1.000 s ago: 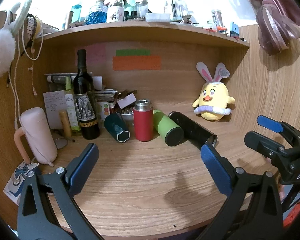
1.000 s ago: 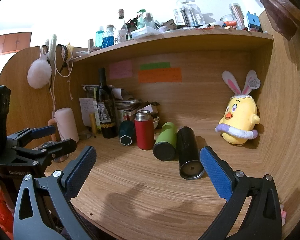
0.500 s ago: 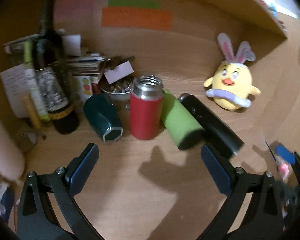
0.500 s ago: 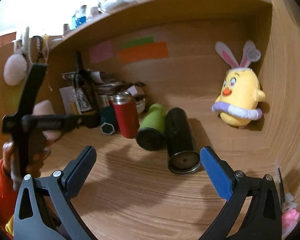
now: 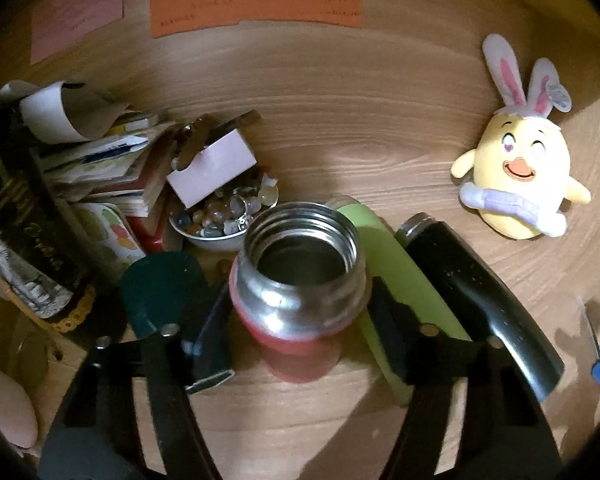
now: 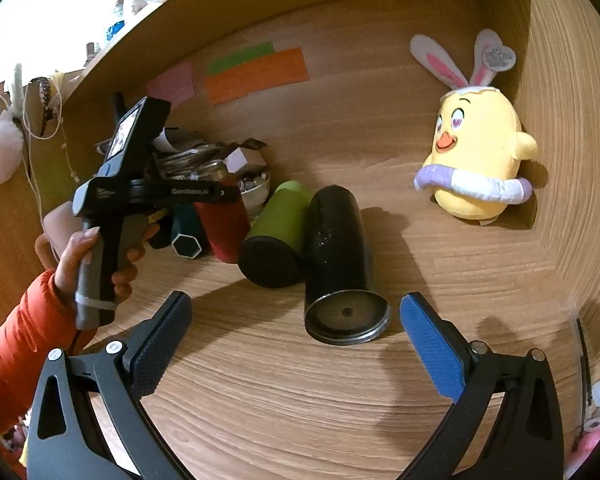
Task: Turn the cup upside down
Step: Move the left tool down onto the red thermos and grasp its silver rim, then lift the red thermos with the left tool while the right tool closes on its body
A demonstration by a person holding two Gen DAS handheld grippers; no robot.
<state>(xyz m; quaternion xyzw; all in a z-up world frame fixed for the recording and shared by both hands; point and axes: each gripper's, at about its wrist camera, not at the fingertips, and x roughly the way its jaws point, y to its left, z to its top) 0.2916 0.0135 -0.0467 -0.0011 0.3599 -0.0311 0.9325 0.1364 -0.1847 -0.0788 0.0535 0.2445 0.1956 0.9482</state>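
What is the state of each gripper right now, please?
Left gripper: closed on the upright red cup, one finger on each side.
Right gripper: open, holding nothing, with the lying black cup just ahead.

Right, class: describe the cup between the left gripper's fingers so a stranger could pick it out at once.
Start at the yellow chick plush against the wooden back wall, then follow the row of cups leftward along the desk. Past the black tumbler and green cup, both lying down, comes the red flask: the only one upright, steel mouth open.
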